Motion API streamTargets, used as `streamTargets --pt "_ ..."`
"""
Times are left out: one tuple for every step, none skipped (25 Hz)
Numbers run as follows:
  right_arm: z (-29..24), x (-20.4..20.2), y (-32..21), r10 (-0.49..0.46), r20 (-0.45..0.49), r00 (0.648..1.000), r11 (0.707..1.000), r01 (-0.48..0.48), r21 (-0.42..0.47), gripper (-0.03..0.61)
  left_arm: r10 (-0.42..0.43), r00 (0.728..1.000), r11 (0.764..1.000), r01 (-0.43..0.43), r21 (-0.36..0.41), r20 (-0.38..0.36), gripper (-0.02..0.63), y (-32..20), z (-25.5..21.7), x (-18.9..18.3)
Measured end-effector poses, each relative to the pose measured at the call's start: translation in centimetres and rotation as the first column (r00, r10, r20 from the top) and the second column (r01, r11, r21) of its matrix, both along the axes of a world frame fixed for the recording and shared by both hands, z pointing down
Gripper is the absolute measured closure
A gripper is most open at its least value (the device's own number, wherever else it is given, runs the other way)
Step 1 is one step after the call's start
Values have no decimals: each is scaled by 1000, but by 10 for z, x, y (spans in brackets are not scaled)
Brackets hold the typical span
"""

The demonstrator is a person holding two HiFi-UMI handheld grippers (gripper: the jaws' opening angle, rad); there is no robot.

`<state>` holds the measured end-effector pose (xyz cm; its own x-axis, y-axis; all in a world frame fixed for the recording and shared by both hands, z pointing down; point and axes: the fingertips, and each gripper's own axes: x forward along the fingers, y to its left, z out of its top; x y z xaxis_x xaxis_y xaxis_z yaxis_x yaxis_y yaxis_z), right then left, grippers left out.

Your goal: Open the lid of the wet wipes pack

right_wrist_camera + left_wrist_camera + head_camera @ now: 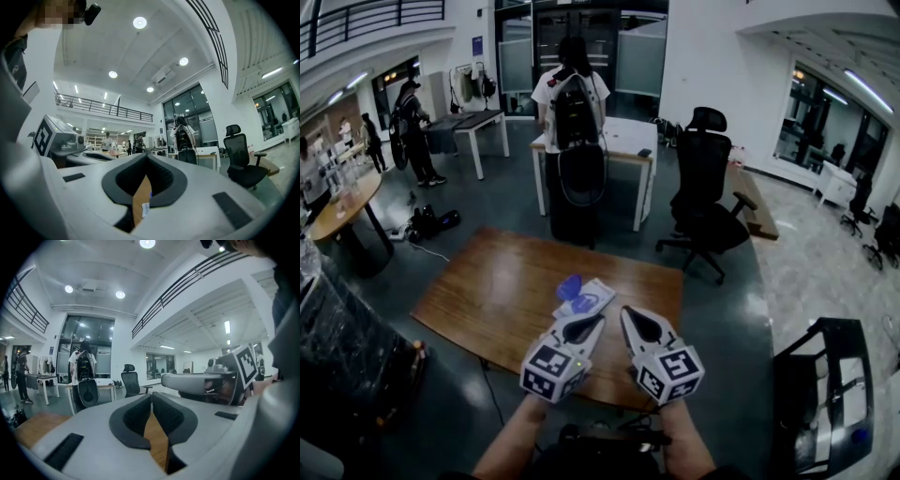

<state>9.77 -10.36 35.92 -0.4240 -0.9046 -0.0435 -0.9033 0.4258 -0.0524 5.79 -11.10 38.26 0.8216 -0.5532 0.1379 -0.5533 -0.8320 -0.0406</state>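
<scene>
The wet wipes pack (588,300) lies flat on the wooden table (497,291), white with blue print. Its round blue lid (570,286) stands flipped up at the pack's far left end. My left gripper (589,321) is shut and empty, its tips just short of the pack's near edge. My right gripper (630,314) is beside it on the right, also shut, holding nothing. In the left gripper view the jaws (152,395) meet over bare wood. In the right gripper view a sliver of the pack (146,206) shows below the closed tips (146,157).
The table's near edge runs just under both grippers. Beyond the table a person with a backpack (573,103) stands at a white desk (623,141). A black office chair (705,197) is at the right, a black rack (825,394) at the lower right.
</scene>
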Motion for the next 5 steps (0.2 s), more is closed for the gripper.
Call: streamTargets --pt "0 0 0 1 1 1000 1000 -1 -1 569 0 1000 1000 0 -1 1 597 0 0 0" --pt "0 0 -1 0 2 1000 1000 0 -1 569 1 1000 1000 -1 -3 1 597 -1 1 1" --pt "1 0 -1 -2 4 1000 1000 2 -1 569 2 1000 1000 -2 -4 2 597 -1 1 1" --pt "2 0 -2 -5 5 1000 1000 5 0 569 2 1000 1000 -2 -4 3 597 -1 2 0" --pt "3 -1 -3 -8 6 1000 1000 8 1 569 3 1000 1000 -2 -5 4 597 -2 2 0"
